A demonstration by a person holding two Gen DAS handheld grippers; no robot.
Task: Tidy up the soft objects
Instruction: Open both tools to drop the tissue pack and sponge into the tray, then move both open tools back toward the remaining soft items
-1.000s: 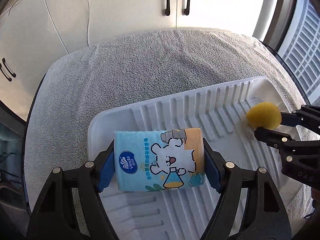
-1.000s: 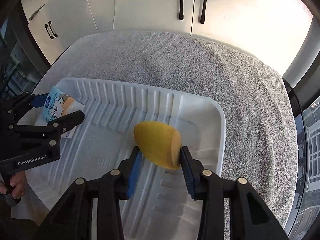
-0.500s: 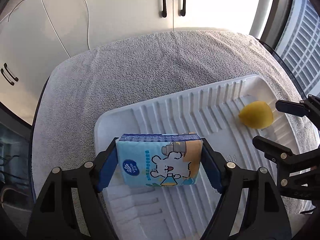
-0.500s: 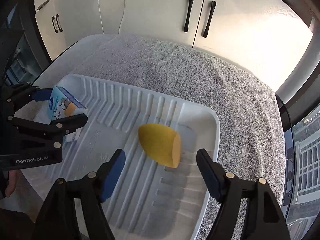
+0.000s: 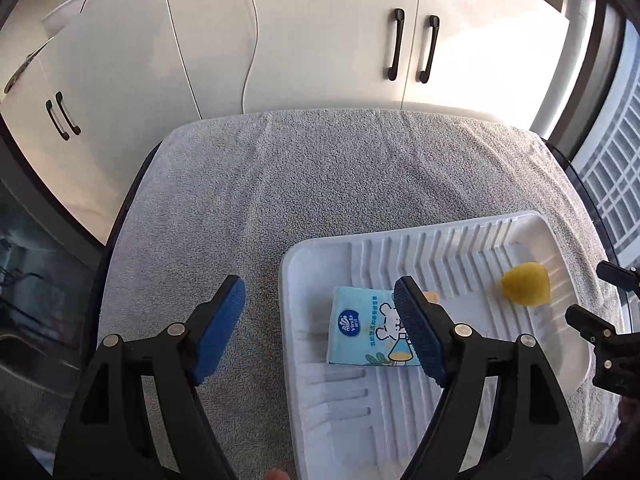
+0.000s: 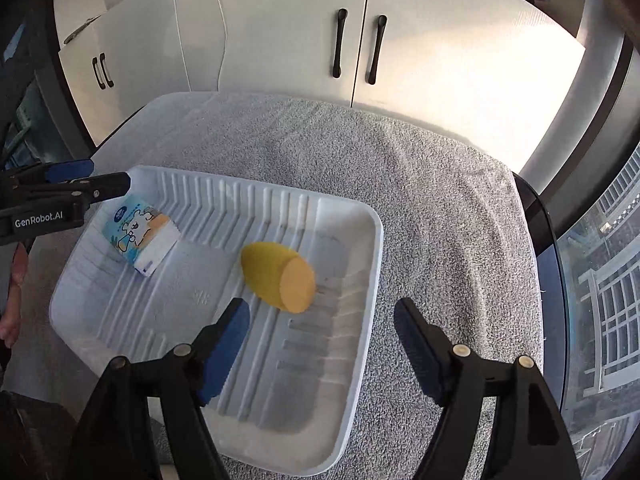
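Observation:
A light-blue tissue pack (image 5: pixel 360 328) with a cartoon bear lies flat in the left end of the white ribbed tray (image 5: pixel 304 256). My left gripper (image 5: pixel 320 296) hangs open above it, shifted left; its right finger overlaps the pack and its left finger is over the towel. A yellow egg-shaped sponge (image 6: pixel 276 276) rests on the tray (image 6: pixel 372 248) floor near the right end, slightly blurred. My right gripper (image 6: pixel 322 312) stands open just behind it, touching nothing. The pack (image 6: pixel 138 236) and the left gripper (image 6: pixel 100 176) show at the left of the right wrist view.
A grey towel (image 5: pixel 340 184) covers the round table under the tray. White cabinet doors with black handles (image 5: pixel 412 48) stand behind. A window (image 6: pixel 608 280) lies to the right past the table's dark edge. A person's hand (image 6: pixel 16 276) holds the left gripper.
The left gripper let go of the tissue pack, which now lies in the tray, then rose and shifted left. The right gripper opened off the yellow sponge and drew back upward.

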